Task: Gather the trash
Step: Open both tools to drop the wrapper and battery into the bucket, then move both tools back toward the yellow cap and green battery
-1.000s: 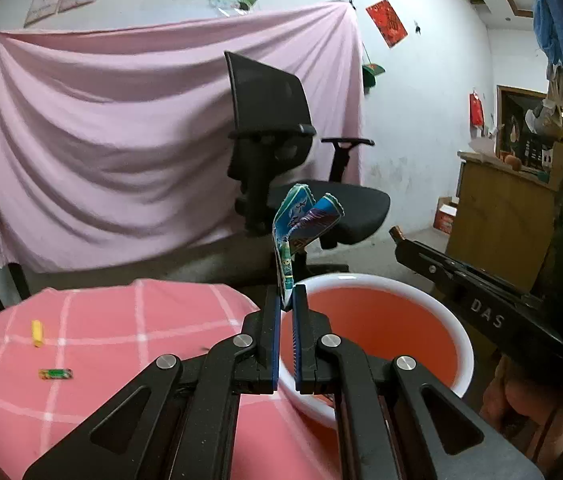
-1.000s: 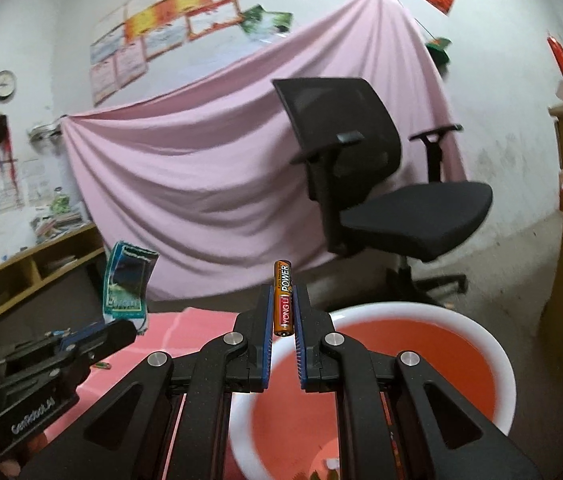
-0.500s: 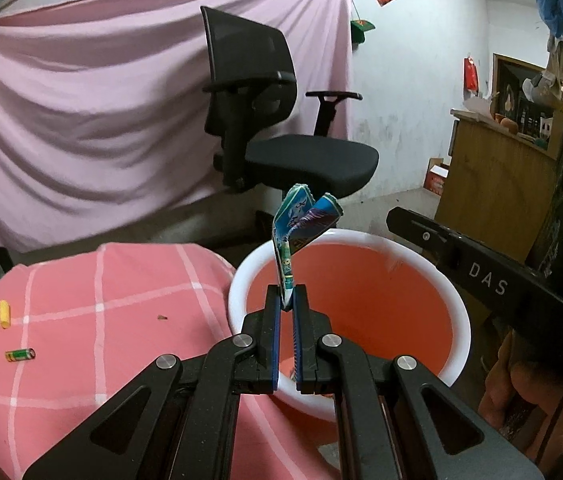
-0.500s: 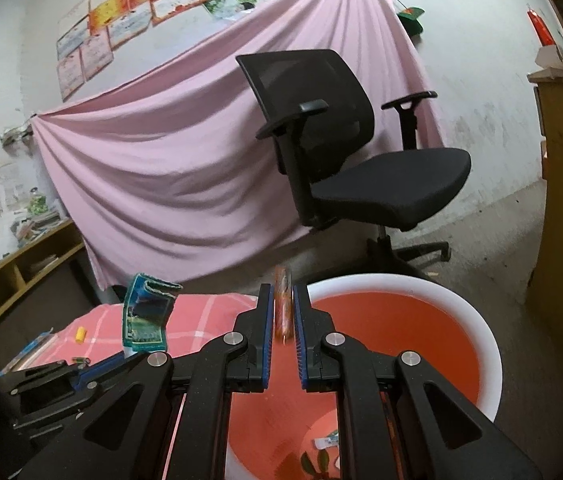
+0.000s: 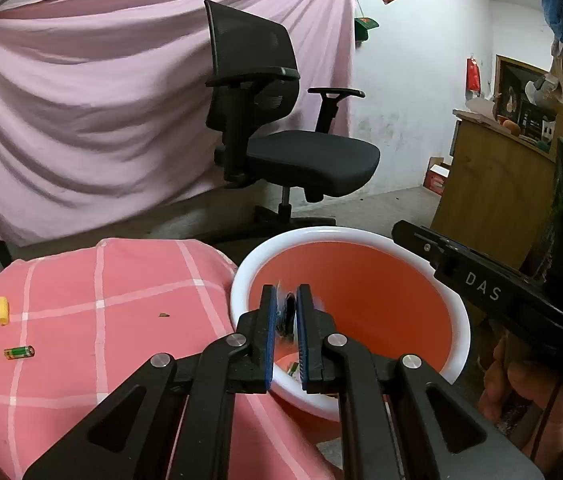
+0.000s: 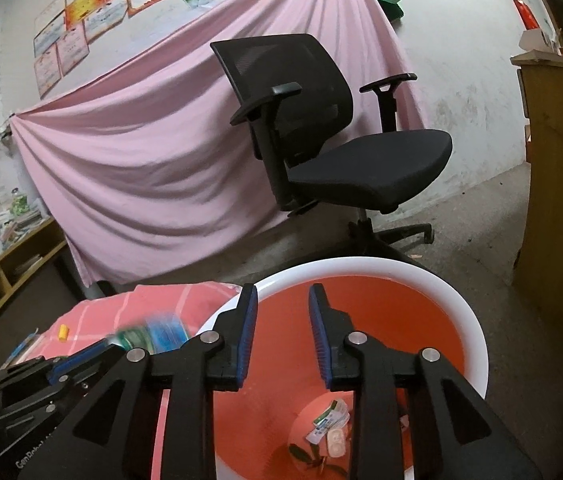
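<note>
Wrapper (image 5: 286, 314): blurred blue-green packet between the left tongs' pads, over the bin's near rim; lower than half a second ago, when it stood up well above the tips. Whether gripped or slipping free, cannot tell.
Left tongs (image 5: 284, 300): pads parted by a narrow gap, wider than before.
Right tongs (image 6: 282, 300): spread wide, nothing between the pads; battery clamped there a moment ago now gone.
Bin (image 6: 469, 320): white rim, orange inside, just beside the bench; closer under both tongs than a second ago.
Bin contents (image 6: 329, 424): scraps and small wrappers on the bottom, seen only from the right wrist.
Bench (image 5: 81, 280): pink checked cloth.
Green battery (image 5: 19, 352): lying on the cloth, seen from the left wrist only.
Yellow piece (image 5: 2, 310): beyond the green battery, visible from both wrists.
</note>
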`<state>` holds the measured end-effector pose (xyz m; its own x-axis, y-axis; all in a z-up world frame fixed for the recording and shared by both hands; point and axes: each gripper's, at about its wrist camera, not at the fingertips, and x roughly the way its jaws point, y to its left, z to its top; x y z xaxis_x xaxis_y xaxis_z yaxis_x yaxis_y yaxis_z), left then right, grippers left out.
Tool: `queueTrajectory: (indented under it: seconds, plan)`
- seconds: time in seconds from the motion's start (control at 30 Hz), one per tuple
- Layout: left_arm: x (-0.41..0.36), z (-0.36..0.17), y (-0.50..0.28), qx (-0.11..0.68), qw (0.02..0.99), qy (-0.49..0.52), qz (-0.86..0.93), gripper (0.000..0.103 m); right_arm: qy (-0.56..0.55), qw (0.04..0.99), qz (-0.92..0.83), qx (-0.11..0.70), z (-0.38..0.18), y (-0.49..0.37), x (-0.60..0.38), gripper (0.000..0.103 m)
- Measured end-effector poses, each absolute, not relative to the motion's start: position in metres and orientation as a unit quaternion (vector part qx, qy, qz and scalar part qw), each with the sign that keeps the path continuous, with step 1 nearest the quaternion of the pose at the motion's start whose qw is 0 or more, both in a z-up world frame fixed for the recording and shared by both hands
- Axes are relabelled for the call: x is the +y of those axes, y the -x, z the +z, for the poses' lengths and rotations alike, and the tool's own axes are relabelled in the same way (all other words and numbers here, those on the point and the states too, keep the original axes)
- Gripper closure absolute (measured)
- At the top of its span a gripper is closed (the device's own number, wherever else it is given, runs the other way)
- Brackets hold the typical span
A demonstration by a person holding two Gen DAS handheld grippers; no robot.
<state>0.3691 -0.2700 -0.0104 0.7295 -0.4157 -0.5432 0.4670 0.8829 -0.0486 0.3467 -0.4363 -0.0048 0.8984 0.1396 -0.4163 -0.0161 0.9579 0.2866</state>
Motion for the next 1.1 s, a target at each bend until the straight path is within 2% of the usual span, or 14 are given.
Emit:
queueTrajectory:
  seconds: [0.6, 0.97, 1.07, 1.1]
  plan:
    - [-0.238, 0.008, -0.359, 0.261, 0.941, -0.036, -0.214, 0.095, -0.122, 0.969, 0.041, 0.209, 0.002, -0.347, -0.422, 0.078]
    - [-0.184, 0.03, -0.346, 0.233, 0.956, -0.013, -0.179, 0.095, -0.099, 0.977, 0.052, 0.18, 0.016, -0.349, -0.384, 0.078]
    - [-0.159, 0.038, -0.341, 0.217, 0.963, -0.003, -0.158, 0.079, -0.089, 0.98, 0.064, 0.168, 0.02, -0.349, -0.366, 0.074]
    - [-0.151, 0.04, -0.338, 0.211, 0.966, 0.001, -0.153, 0.069, -0.087, 0.98, 0.069, 0.164, 0.022, -0.349, -0.359, 0.07]
